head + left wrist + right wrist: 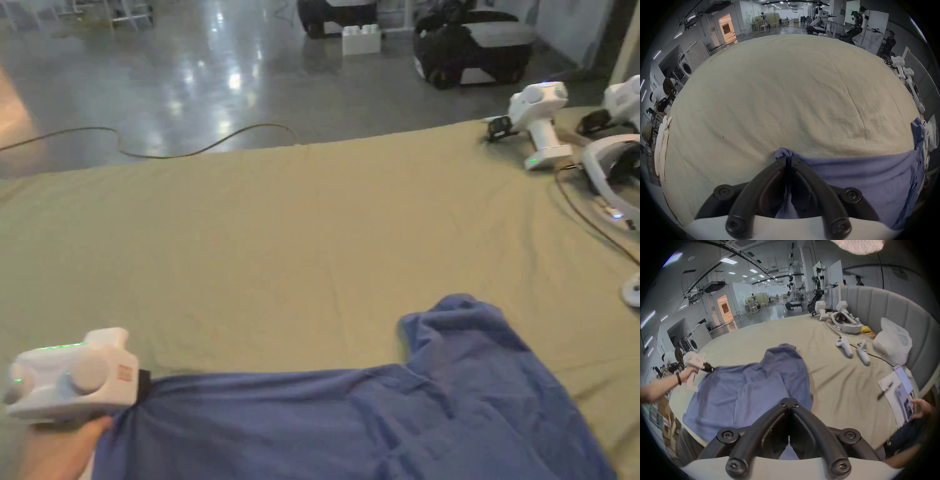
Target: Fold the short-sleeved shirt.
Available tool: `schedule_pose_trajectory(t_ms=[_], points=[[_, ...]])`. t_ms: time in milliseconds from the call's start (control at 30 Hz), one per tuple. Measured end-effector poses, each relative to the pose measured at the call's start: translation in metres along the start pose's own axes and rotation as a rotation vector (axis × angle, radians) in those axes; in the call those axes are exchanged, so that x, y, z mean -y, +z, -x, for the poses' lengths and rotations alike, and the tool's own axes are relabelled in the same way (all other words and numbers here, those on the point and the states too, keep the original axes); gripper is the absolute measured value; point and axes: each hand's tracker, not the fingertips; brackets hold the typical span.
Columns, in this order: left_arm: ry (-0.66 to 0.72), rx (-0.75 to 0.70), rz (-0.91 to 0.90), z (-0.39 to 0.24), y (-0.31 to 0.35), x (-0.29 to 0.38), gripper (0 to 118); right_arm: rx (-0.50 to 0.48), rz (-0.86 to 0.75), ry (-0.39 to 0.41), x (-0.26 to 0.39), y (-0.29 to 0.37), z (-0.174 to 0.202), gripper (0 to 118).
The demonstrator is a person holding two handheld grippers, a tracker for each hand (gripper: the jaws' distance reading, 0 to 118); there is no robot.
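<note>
Your left gripper [789,158] has its jaws clamped on a bunched corner of the blue shirt [375,419], which lies spread along the near edge of the bed [300,250], while your right gripper [789,402] hangs above the shirt with its jaws pressed together on nothing.

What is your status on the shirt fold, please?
Left gripper shut on blue shirt corner. Right gripper jaws together above the shirt, grip unclear. Shirt rumpled, unfolded on beige sheet. Controllers well aside.
</note>
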Motion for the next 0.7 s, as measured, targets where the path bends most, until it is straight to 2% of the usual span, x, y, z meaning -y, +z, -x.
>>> schedule_pose_trajectory(t_ms=[33, 67, 133, 167, 233, 267, 300, 367, 433, 467, 500, 533, 567, 633, 667, 700], points=[[0.001, 0.006, 0.007, 0.002, 0.0, -0.001, 6, -0.002, 0.032, -0.03, -0.019, -0.02, -0.004, 2], [0.0, 0.014, 0.017, -0.003, 0.007, 0.0, 6, -0.014, 0.056, -0.052, -0.037, -0.043, -0.01, 18], [0.003, 0.026, 0.037, -0.002, 0.009, -0.002, 6, 0.014, 0.142, -0.119, -0.067, -0.098, -0.023, 85], [0.004, 0.028, 0.046, -0.002, 0.009, -0.003, 6, 0.036, 0.178, -0.133, -0.076, -0.125, -0.028, 84], [-0.013, 0.022, 0.062, -0.008, 0.013, -0.005, 6, 0.074, 0.26, -0.109, -0.092, -0.178, -0.035, 82], [-0.03, 0.013, 0.068, -0.011, 0.013, -0.005, 6, 0.135, 0.289, -0.061, -0.096, -0.2, -0.032, 82], [-0.046, 0.004, 0.072, -0.013, 0.014, -0.005, 6, 0.156, 0.324, -0.018, -0.096, -0.22, -0.028, 82], [-0.065, -0.006, 0.073, -0.016, 0.014, -0.006, 6, 0.188, 0.391, 0.013, -0.095, -0.252, -0.023, 81], [-0.069, -0.005, 0.072, -0.017, 0.017, -0.004, 6, 0.285, 0.478, 0.056, -0.084, -0.273, -0.013, 67], [-0.067, -0.003, 0.068, -0.015, 0.016, -0.004, 6, 0.283, 0.425, 0.068, -0.081, -0.268, -0.007, 64], [-0.063, -0.001, 0.062, -0.013, 0.017, -0.004, 6, 0.282, 0.387, 0.085, -0.083, -0.26, -0.001, 47], [-0.061, 0.001, 0.059, -0.013, 0.018, -0.003, 6, 0.24, 0.387, 0.082, -0.082, -0.256, 0.001, 1], [-0.065, 0.0, 0.056, -0.014, 0.02, -0.002, 5, 0.225, 0.366, 0.124, -0.082, -0.25, 0.004, 0], [-0.13, -0.006, -0.09, -0.013, 0.04, 0.005, 5, 0.198, 0.387, 0.075, -0.084, -0.244, 0.007, 0], [-0.129, 0.006, -0.147, -0.012, 0.056, 0.012, 5, 0.17, 0.38, 0.061, -0.086, -0.237, 0.008, 0], [-0.101, 0.067, -0.168, -0.007, 0.076, 0.017, 5, 0.192, 0.322, 0.059, -0.086, -0.227, 0.008, 0]])
